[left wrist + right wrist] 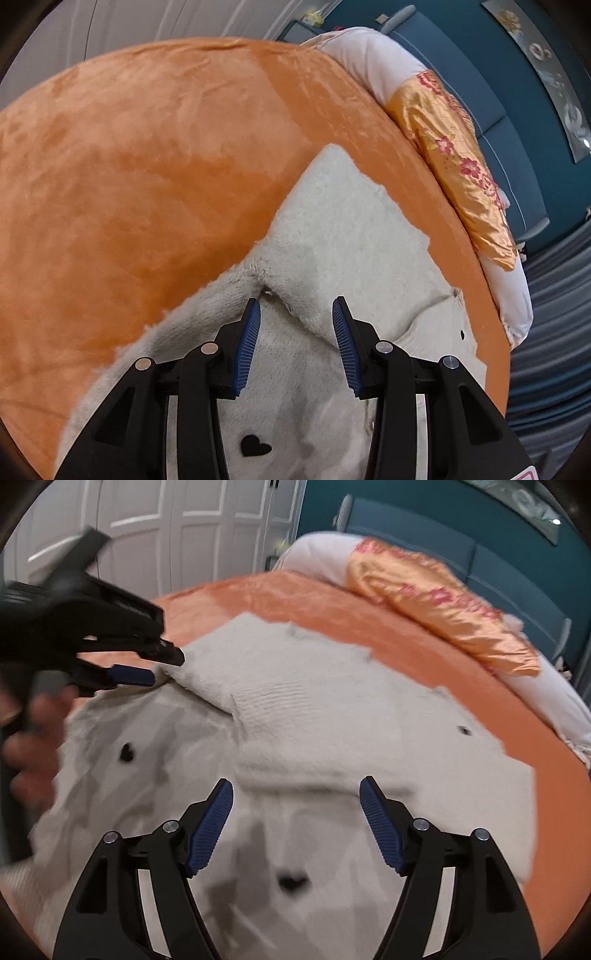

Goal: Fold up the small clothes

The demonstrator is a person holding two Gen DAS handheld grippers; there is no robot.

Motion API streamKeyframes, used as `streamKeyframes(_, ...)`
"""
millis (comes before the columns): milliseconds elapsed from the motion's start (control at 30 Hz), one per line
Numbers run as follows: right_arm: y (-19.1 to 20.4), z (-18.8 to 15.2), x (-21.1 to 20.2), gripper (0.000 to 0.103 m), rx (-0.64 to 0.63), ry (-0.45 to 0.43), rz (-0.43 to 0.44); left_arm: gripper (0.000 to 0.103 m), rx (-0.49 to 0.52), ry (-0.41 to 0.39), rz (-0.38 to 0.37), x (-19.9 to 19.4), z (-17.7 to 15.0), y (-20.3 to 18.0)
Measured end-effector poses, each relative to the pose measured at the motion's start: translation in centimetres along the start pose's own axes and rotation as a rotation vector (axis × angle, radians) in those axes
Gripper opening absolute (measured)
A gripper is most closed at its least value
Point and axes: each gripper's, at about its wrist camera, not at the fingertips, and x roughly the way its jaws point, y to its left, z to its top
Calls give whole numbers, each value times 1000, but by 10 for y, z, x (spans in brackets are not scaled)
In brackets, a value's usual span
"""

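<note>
Claws both gape, holding nothing: left claw and right claw over my sweater; its folded sleeve at eleven o'clock could spring open.

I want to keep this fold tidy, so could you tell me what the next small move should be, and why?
Probably lower the open right gripper onto the ridge of the cream garment just ahead of it: both grippers are empty, and the left gripper sits open over the folded flap.

Orange blanket on bed; floral pillow; teal headboard; white doors, prob. wardrobe.
</note>
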Motion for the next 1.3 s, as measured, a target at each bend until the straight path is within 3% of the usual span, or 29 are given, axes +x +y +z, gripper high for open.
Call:
streamKeyframes(33,1,4,12,67,5,14,-5,39,-3,3,2,5,1,0)
streamKeyframes(100,-2,9,25,44,23,27,-20,36,6,6,22,14,4,1)
streamKeyframes(133,-12,13,25,8,57,29,-24,30,16,5,28,17,5,1)
streamKeyframes(167,-28,19,16,5,129,6,27,2,34,0,29,19,7,-1)
streamKeyframes(267,-93,22,-38,5,427,-167,82,4,42,-65,28,8,12,-3)
streamKeyframes(333,-151,-2,-62,6,648,-235,91,4,57,-89,39,6,14,-5)
streamKeyframes(367,-176,-21,-62,6,742,-223,83,4,67,-88,60,10,13,-6)
streamKeyframes(400,-204,-47,-49,6,838,-157,41,4,70,-75,79,16,11,-5)
streamKeyframes(467,-230,-84,-17,6,912,7,-22,4,51,-47,96,26,6,1)
streamKeyframes(500,-237,-99,-7,6,942,52,9,4,49,-48,98,26,4,1)
streamKeyframes(600,-235,-97,-22,9,934,-17,23,4,73,-65,116,22,2,-2)
streamKeyframes(667,-226,-85,-32,18,888,-51,-5,5,73,-59,121,22,2,-2)
streamKeyframes(700,-225,-80,-32,26,871,-56,-12,5,70,-56,121,22,3,-1)
streamKeyframes(733,-222,-77,-30,51,856,-55,-25,5,67,-54,121,22,3,-1)
streamKeyframes(767,-228,-76,-25,66,856,-55,-33,5,66,-53,121,22,3,-1)
streamKeyframes(800,-231,-75,-19,65,858,-48,-35,5,71,-54,123,23,4,-1)
streamKeyframes(833,-233,-76,-10,46,861,-9,-28,5,76,-55,125,22,4,-1)
streamKeyframes(867,-237,-76,-7,19,866,20,-31,5,80,-56,128,21,3,-1)
streamKeyframes(900,-241,-74,-12,14,878,13,-38,5,82,-58,126,21,3,-2)
streamKeyframes(967,-247,-73,-41,13,915,-111,-17,5,89,-65,125,18,3,-2)
streamKeyframes(1033,-251,-77,-65,15,925,-165,-57,6,90,-61,127,20,2,-1)
streamKeyframes(1067,-251,-80,-70,24,924,-168,-80,6,89,-59,130,21,2,0)
streamKeyframes(1167,-248,-89,-66,50,912,-145,-70,6,91,-64,139,22,0,-2)
streamKeyframes(1233,-242,-85,-51,60,878,-108,-76,6,87,-65,143,22,-1,-3)
streamKeyframes(1300,-239,-86,-28,59,841,-24,-56,6,87,-64,146,22,0,-4)
